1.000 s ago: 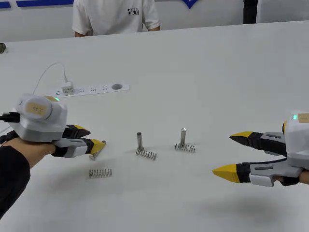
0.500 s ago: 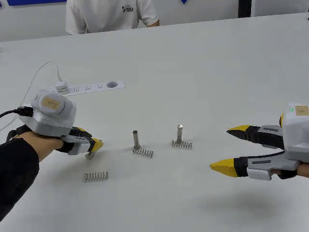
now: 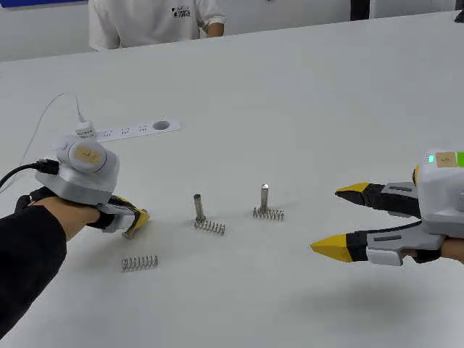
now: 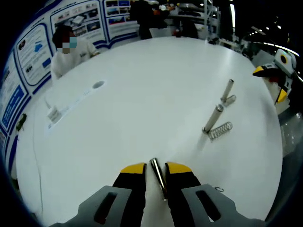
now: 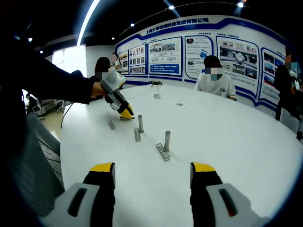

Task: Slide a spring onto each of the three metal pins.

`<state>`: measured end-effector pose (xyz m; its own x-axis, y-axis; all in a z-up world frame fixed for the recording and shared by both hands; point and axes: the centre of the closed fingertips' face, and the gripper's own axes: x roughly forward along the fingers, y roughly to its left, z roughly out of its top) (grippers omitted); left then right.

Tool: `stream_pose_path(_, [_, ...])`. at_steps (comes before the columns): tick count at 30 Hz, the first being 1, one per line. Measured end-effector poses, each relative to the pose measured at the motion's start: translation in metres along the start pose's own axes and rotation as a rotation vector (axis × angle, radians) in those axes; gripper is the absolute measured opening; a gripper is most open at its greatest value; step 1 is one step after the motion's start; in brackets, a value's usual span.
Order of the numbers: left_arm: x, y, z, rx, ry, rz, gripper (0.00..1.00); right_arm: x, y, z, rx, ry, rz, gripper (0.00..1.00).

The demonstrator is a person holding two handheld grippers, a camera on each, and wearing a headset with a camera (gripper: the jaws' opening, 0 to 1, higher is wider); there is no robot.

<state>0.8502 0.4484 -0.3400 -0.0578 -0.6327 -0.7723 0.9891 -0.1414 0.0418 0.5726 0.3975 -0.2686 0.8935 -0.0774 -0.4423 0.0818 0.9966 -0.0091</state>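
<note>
Two metal pins stand upright mid-table, one to the left (image 3: 198,206) and one to the right (image 3: 264,197). A spring (image 3: 209,227) lies at the foot of the left pin and another spring (image 3: 268,213) at the foot of the right one. A third spring (image 3: 139,262) lies loose nearer to me. My left gripper (image 3: 138,220) is low on the table, its jaws shut on a third pin (image 4: 157,176) that lies slanted between the yellow tips. My right gripper (image 3: 325,219) hovers open to the right of the pins, with nothing between its fingers.
A white power strip (image 3: 130,130) with a plug and cable (image 3: 85,129) lies behind the left gripper. A person in a white shirt (image 3: 145,22) sits at the table's far edge. Bare white tabletop (image 3: 326,109) stretches behind and to the right of the pins.
The left gripper has tipped further down over the lying pin and stays on it. The right gripper has barely moved. The head camera has shifted, so the whole scene sits slightly lower and more to the left.
</note>
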Motion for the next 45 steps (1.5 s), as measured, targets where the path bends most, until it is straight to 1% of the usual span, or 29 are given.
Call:
stream_pose_path(8, [0.003,0.0,0.0002,-0.008,0.033,0.013,0.12,-0.0003,-0.0002,-0.0002,0.0,0.002,0.0,0.65])
stream_pose_path(13, [0.0056,-0.0001,-0.0025,-0.013,0.062,0.021,0.11,-0.0003,0.0004,-0.0008,-0.004,0.005,0.001,0.65])
stream_pose_path(28, [0.0078,0.001,-0.0022,-0.033,0.122,0.037,0.11,0.0006,0.0015,-0.0035,-0.009,0.016,0.01,0.65])
stream_pose_path(35, [0.0076,0.0013,-0.0032,-0.04,0.131,0.04,0.1,0.0011,0.0017,-0.0044,-0.008,0.019,0.012,0.65])
stream_pose_path(39, [0.0077,0.0021,-0.0033,-0.055,0.141,0.053,0.09,0.001,0.0017,-0.0044,-0.009,0.02,0.011,0.65])
stream_pose_path(45, [0.0076,0.0019,-0.0037,-0.057,0.142,0.062,0.08,0.0005,0.0009,-0.0036,-0.007,0.016,0.008,0.65])
